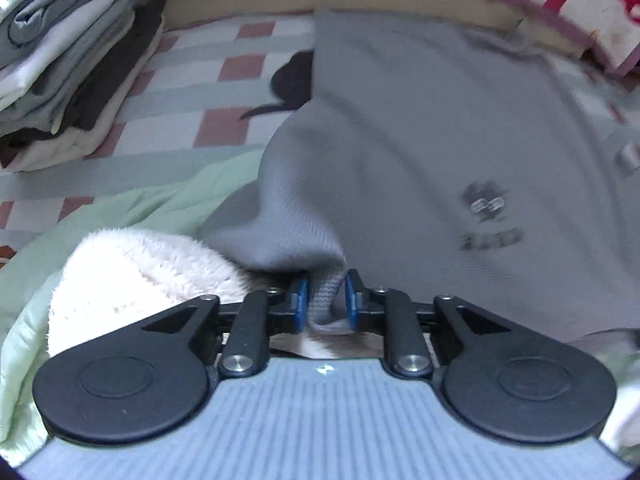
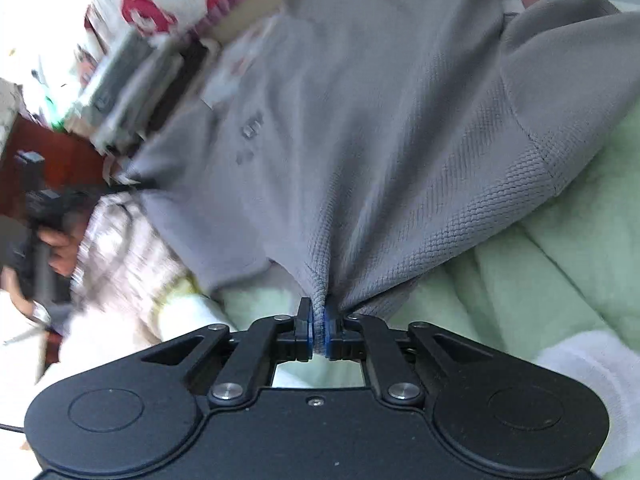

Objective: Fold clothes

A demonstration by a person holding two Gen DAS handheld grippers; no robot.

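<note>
right claw (image 2: 319, 330) pinching grey shirt (image 2: 360, 128); green blanket (image 2: 560, 264) beneath

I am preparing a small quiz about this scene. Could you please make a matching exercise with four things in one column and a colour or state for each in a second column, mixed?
Things:
1. shirt
2. blanket
3. stack of clothes
4. left gripper

Colour or state:
A. folded, piled up
B. pale green
C. grey, pinched at two points
D. shut on knit fabric

Pairs: 1-C, 2-B, 3-A, 4-D
</note>
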